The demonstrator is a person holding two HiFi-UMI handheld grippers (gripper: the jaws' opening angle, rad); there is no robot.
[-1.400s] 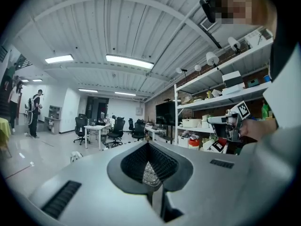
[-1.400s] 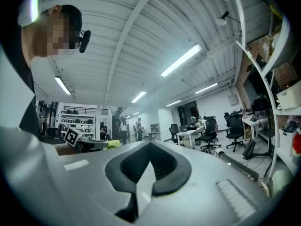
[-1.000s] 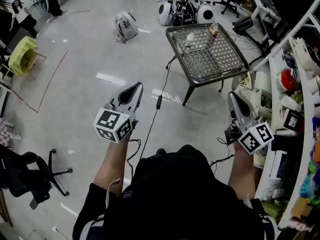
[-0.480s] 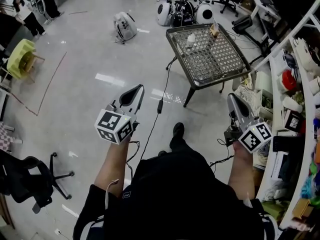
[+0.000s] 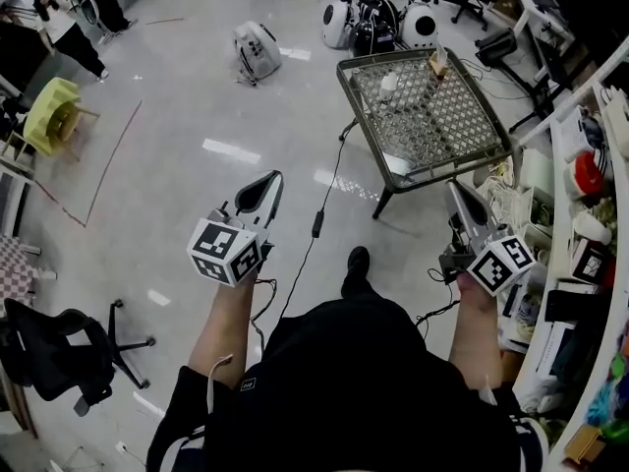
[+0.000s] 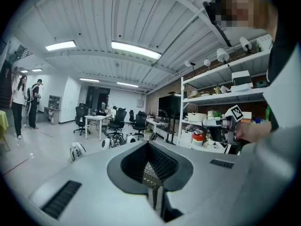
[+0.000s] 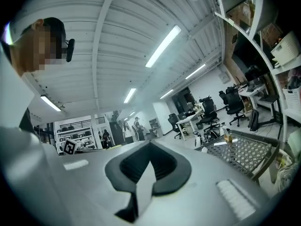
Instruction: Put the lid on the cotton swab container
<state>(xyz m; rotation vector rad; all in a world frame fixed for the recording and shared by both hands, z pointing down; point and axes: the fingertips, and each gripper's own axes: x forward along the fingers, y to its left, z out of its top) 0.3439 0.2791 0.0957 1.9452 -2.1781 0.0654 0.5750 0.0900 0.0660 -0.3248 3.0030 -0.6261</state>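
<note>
A metal mesh table [image 5: 462, 138] stands ahead and to the right on the floor. On its far part sit a small white object [image 5: 389, 84] and a small clear container with a tan top [image 5: 438, 62]; I cannot tell which is the lid. My left gripper [image 5: 266, 179] is held in the air over the floor, shut and empty, well short of the table. My right gripper [image 5: 456, 189] hovers near the table's front right corner, jaws together with nothing in them. In the right gripper view the table [image 7: 242, 150] and the container [image 7: 227, 136] lie ahead to the right.
Shelves crowded with boxes and goods [image 5: 590, 195] run along the right side. A black cable [image 5: 319, 214] trails over the floor from the table. A black office chair [image 5: 59, 347] stands lower left. White round robots [image 5: 378, 23] and a white bag [image 5: 257, 50] lie beyond.
The person has stepped forward, and a shoe now shows below the grippers. The table has slid a little lower and right in view. Both grippers have kept their pose, shut.
</note>
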